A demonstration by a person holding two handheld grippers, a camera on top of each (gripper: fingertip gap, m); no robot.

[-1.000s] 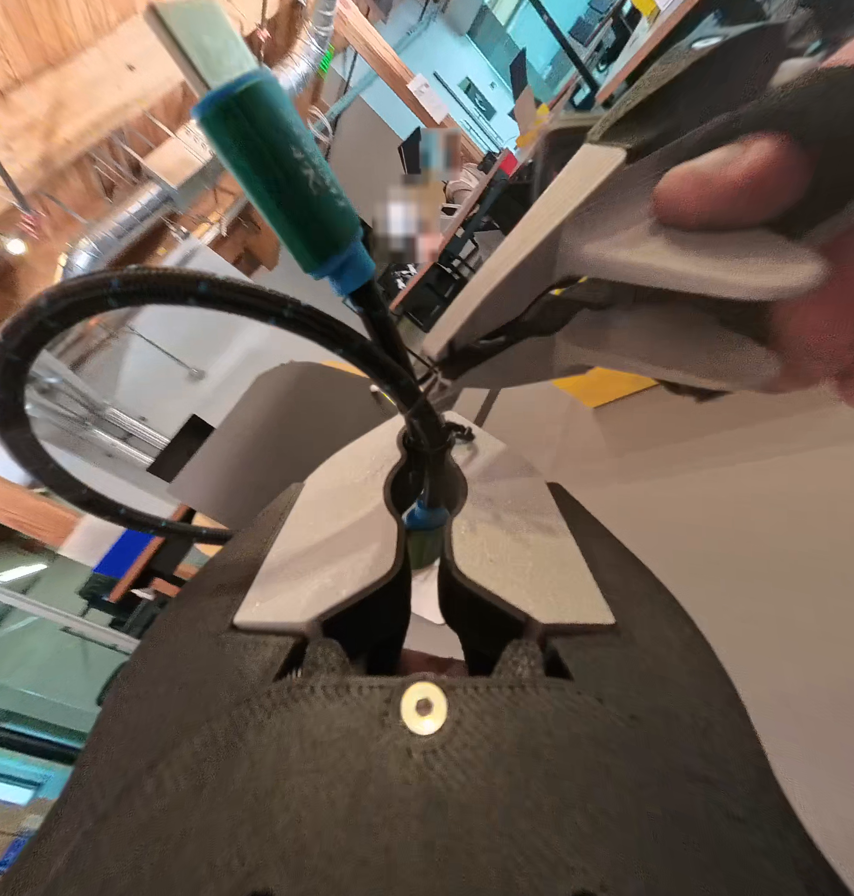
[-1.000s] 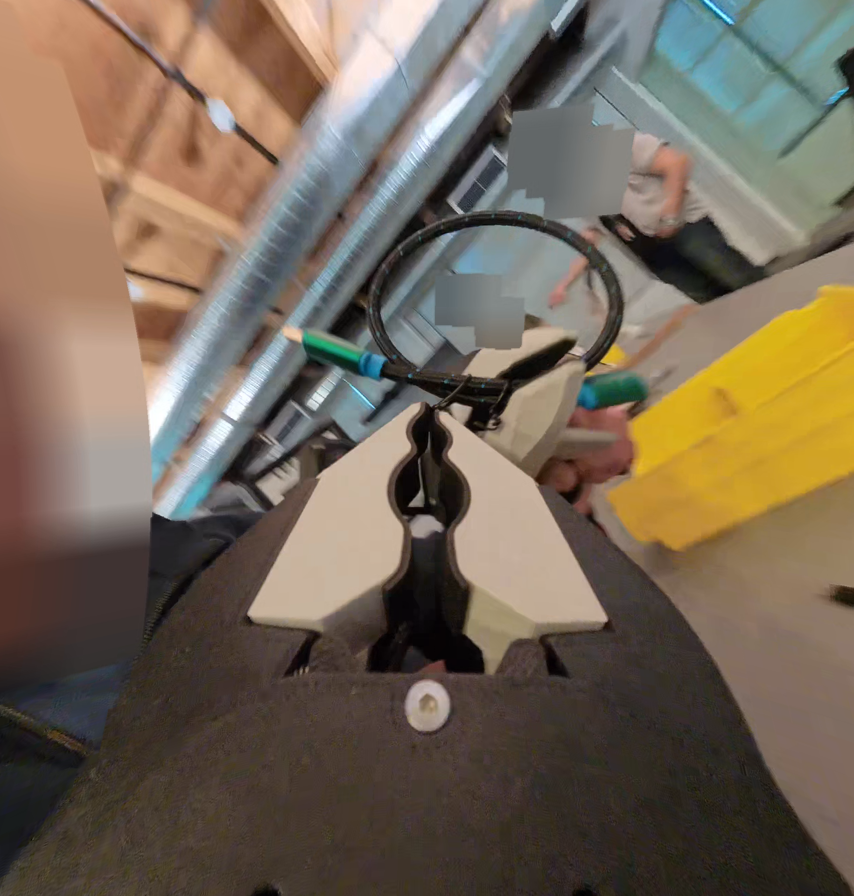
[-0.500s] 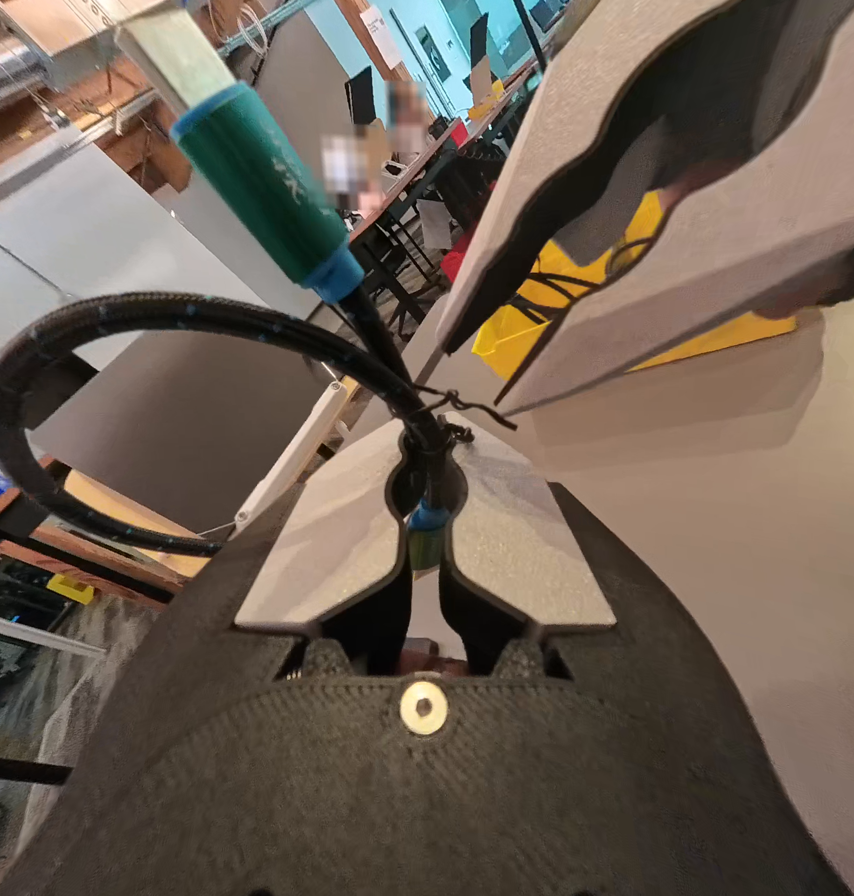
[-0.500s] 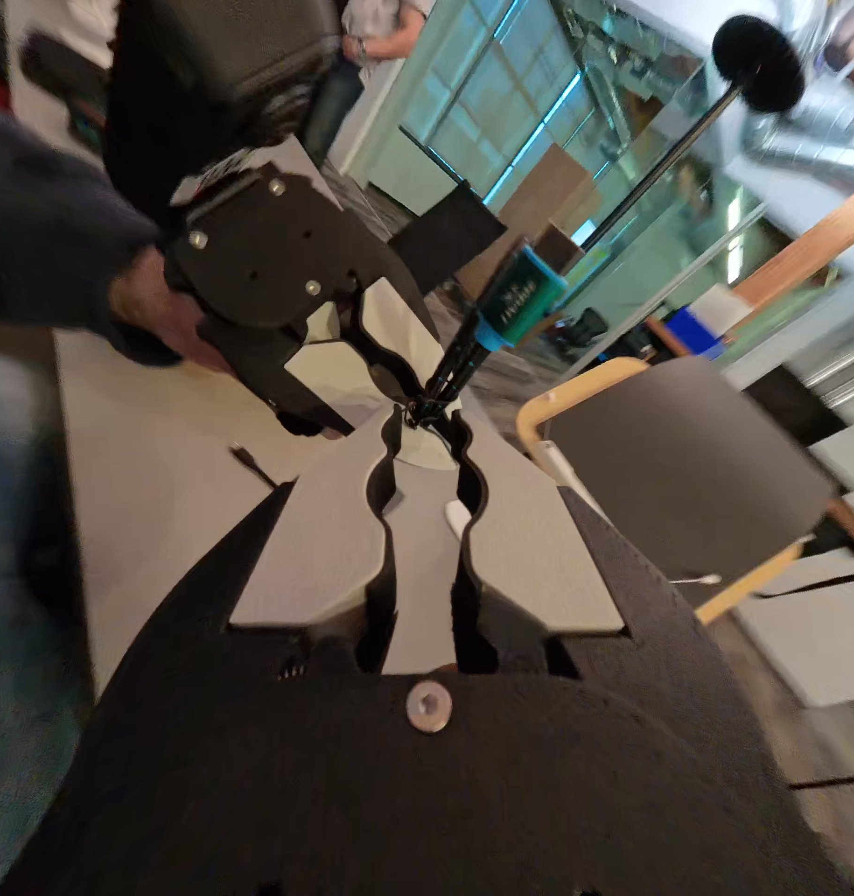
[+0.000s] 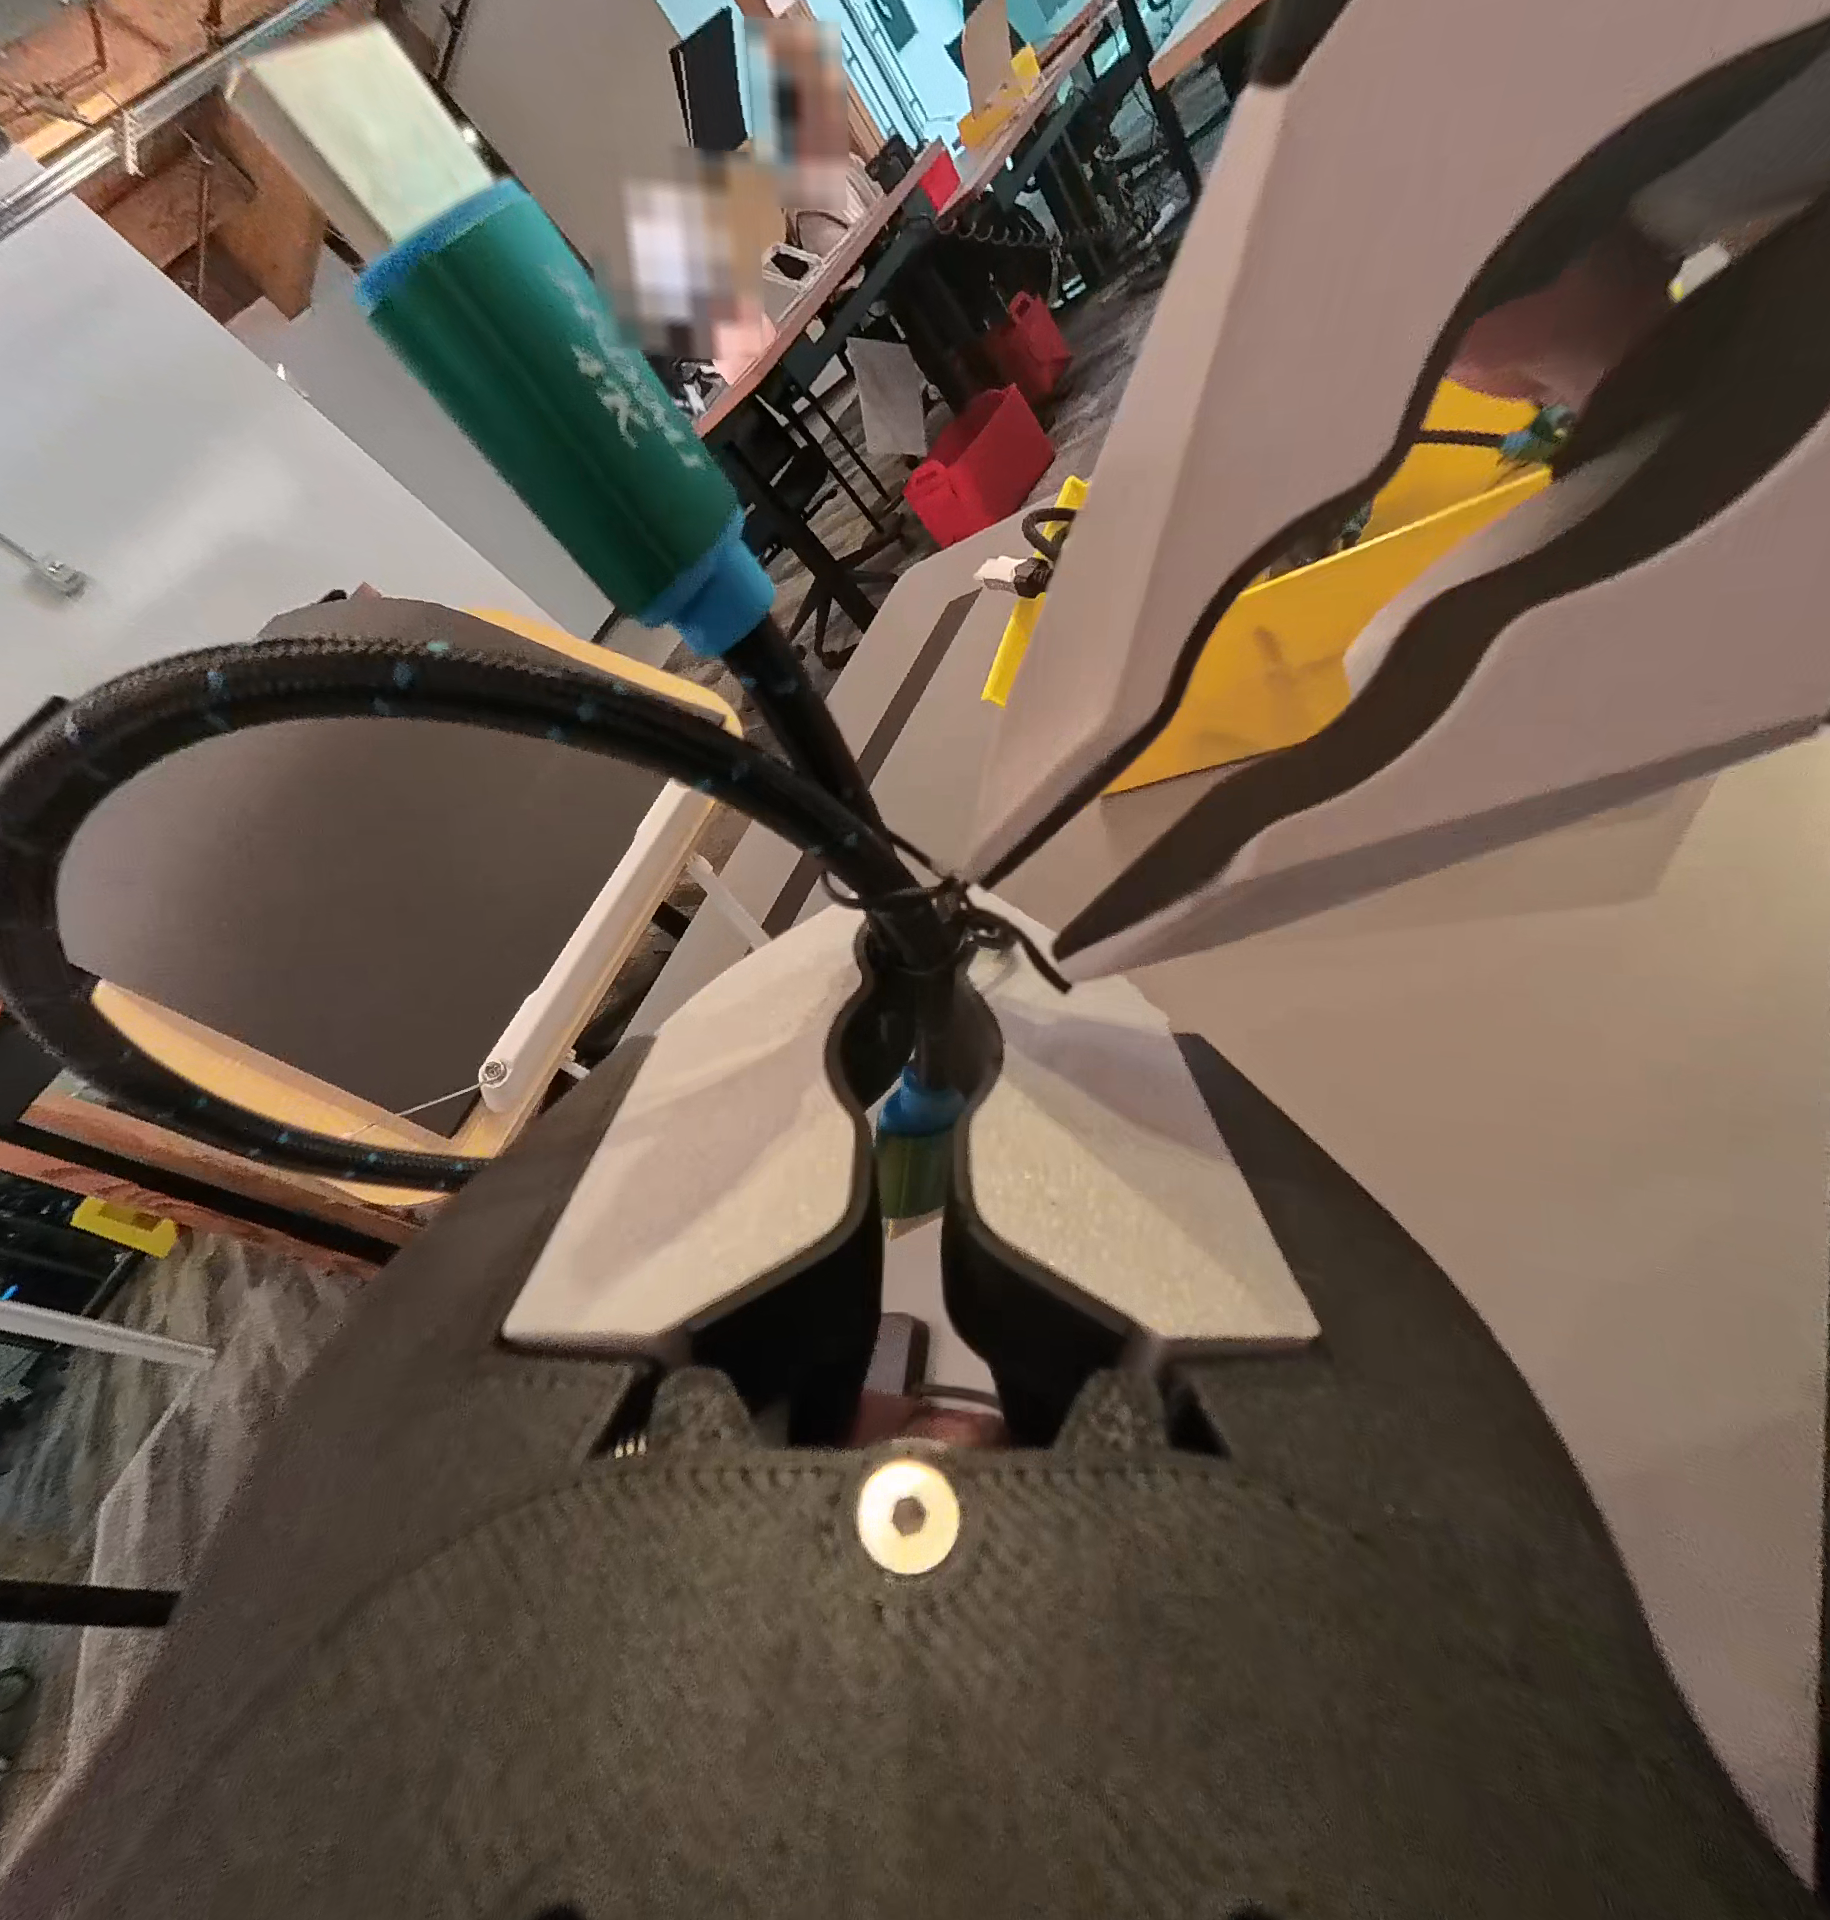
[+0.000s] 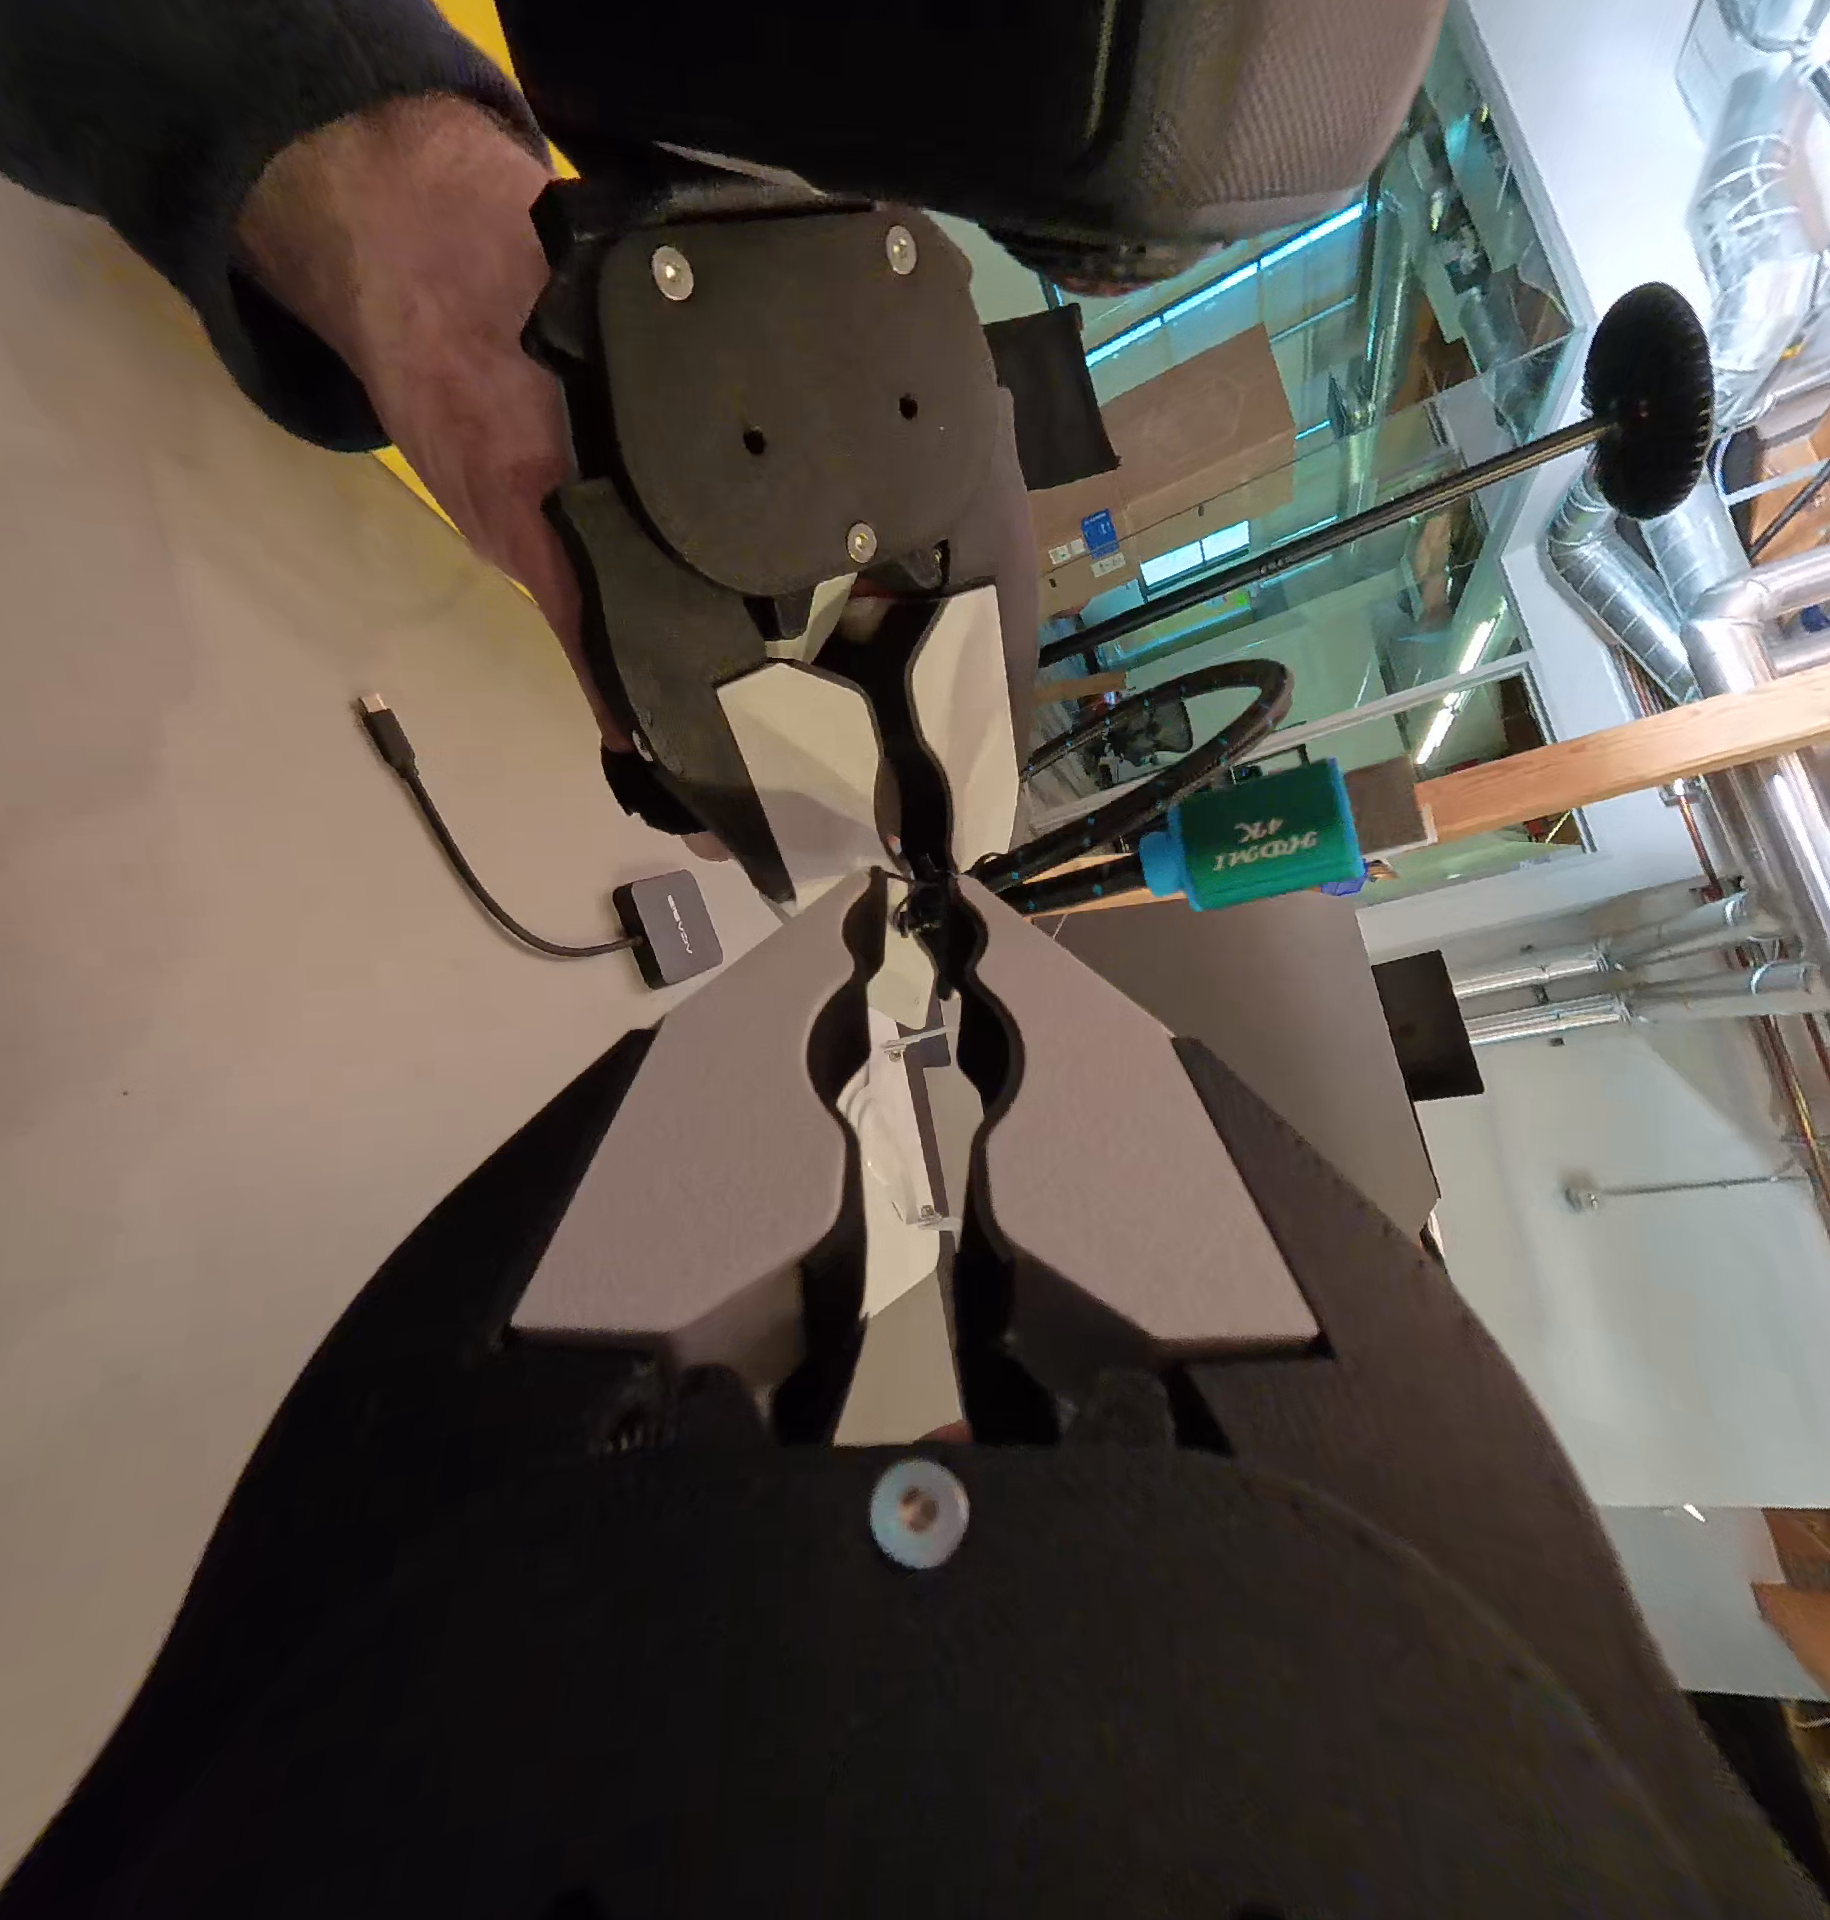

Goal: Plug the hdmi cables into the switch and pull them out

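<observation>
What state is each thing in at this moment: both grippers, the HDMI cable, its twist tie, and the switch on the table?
Left gripper: shut on the HDMI cable.
HDMI cable: coiled in a loop, held up off the table, unplugged.
Green plug: free in the air, in no port.
Twist tie: still wrapped round the coil.
Right gripper: tips nearly closed at the twist tie; grip unclear.
Switch: lying on the table, no HDMI cable plugged in.

Tip to tip: right gripper [image 6: 916, 899] against left gripper [image 6: 916, 857], no gap to pass between. Cable loop [image 5: 267, 883] blocking 9 to 10 o'clock, plug [image 5: 547, 416] at 11. Bare table [image 6: 163, 1039] open beyond; switch [image 6: 669, 928] lying there.
</observation>
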